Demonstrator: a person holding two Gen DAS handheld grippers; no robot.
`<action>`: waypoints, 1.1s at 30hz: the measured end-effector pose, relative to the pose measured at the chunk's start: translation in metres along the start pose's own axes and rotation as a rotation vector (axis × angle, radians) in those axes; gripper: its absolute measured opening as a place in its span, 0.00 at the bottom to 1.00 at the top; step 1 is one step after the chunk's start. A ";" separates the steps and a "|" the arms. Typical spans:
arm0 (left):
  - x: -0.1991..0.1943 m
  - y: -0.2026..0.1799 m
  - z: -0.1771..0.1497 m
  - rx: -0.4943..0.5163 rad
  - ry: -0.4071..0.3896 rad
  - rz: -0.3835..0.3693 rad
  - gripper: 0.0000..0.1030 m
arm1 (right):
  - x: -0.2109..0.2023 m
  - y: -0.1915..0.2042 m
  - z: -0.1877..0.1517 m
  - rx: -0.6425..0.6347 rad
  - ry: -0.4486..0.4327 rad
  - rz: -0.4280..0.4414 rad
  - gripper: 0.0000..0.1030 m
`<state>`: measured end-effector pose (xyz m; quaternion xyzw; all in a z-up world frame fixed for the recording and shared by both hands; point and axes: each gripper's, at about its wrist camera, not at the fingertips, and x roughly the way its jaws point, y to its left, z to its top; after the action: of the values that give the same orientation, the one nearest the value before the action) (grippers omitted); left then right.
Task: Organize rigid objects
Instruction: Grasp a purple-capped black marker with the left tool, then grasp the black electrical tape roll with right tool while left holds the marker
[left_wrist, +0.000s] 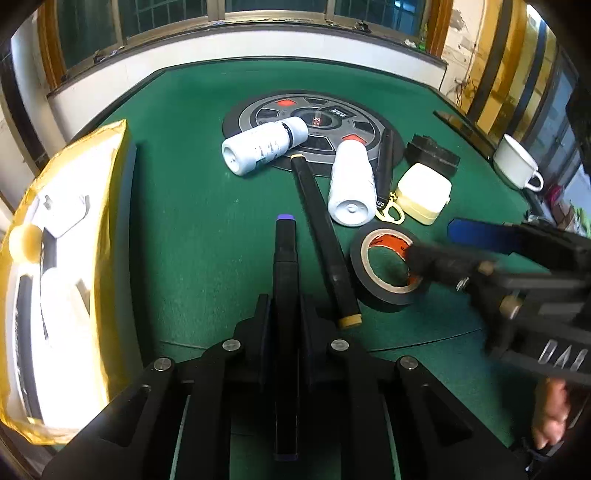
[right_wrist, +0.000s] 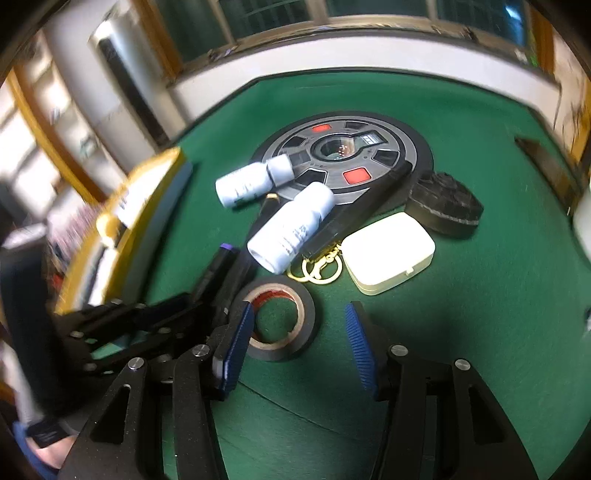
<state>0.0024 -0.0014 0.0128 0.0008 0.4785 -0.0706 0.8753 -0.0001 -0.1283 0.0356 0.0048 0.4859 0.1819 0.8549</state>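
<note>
Now left gripper (left_wrist: 284, 295) clamps purple-capped marker (left_wrist: 285, 251); right gripper (right_wrist: 299, 332) open nr tape roll (right_wrist: 282, 317).

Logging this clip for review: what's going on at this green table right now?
A person is sorting clutter with two handheld tongs. The left tongs are shut on a purple-tipped black marker. The right tongs hang open over a roll of black tape lying flat, one finger above its hole; they grip nothing.

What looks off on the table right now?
Both white bottles lie on their sides, partly on the round centre panel. The yellow-capped black marker lies loose beside the tape roll.
</note>
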 end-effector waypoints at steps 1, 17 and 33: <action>0.001 0.002 0.000 -0.011 -0.002 -0.008 0.13 | 0.002 0.004 -0.001 -0.023 0.005 -0.005 0.54; 0.002 -0.002 -0.002 0.014 -0.038 0.011 0.13 | 0.009 0.016 -0.005 -0.114 0.001 -0.028 0.58; 0.000 0.003 -0.003 0.005 -0.041 -0.020 0.12 | 0.015 0.020 -0.006 -0.147 0.043 -0.025 0.62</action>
<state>-0.0002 0.0014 0.0111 -0.0030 0.4601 -0.0804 0.8842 -0.0044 -0.1063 0.0232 -0.0680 0.4894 0.2066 0.8445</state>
